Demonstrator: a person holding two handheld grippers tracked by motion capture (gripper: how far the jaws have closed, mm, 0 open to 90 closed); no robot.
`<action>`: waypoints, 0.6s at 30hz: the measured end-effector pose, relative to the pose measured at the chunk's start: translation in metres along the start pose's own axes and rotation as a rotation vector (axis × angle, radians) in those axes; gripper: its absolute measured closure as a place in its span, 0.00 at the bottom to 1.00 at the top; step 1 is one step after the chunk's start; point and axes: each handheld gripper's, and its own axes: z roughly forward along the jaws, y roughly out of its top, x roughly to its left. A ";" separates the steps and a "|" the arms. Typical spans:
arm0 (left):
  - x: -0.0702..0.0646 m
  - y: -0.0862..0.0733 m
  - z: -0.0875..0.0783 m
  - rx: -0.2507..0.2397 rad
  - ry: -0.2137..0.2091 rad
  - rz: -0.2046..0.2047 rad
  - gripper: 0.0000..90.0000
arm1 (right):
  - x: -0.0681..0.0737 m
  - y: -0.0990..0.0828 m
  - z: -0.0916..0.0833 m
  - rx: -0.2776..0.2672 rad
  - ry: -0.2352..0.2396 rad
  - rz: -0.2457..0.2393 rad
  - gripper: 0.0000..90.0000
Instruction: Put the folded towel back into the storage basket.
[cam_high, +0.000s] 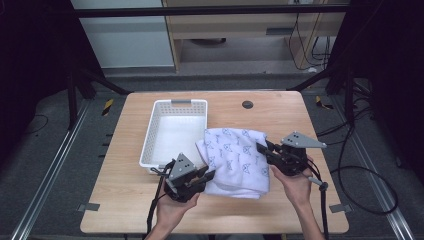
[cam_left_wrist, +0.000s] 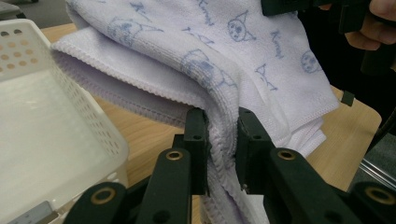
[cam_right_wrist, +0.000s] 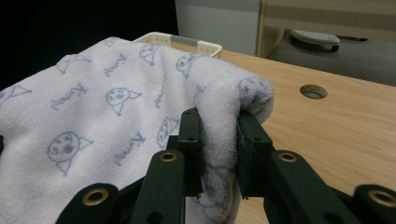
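Fingers (cam_left_wrist: 196, 135) of both grippers clamp opposite edges of the folded towel (cam_high: 235, 155) beside the basket (cam_high: 150, 145).

Even overhead light falls on the pale wooden desk (cam_high: 280, 120) in the high view, while the surrounding floor and side areas sink into near black. Shadows beneath the white, blue-printed folded towel (cam_high: 235, 155) are soft and short. The picture is slightly soft and low in detail. In both gripper views the black tongs blur at the bottom edge, and the far background is hazy.
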 end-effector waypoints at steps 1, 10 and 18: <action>0.000 0.000 -0.001 -0.002 0.001 -0.002 0.84 | 0.001 0.002 0.001 -0.002 0.001 0.001 0.83; 0.009 0.005 -0.010 -0.027 0.027 -0.011 0.84 | 0.007 0.016 0.008 -0.018 0.008 -0.007 0.83; 0.018 0.010 -0.021 -0.057 0.047 -0.022 0.84 | 0.016 0.035 0.016 -0.030 0.013 -0.027 0.83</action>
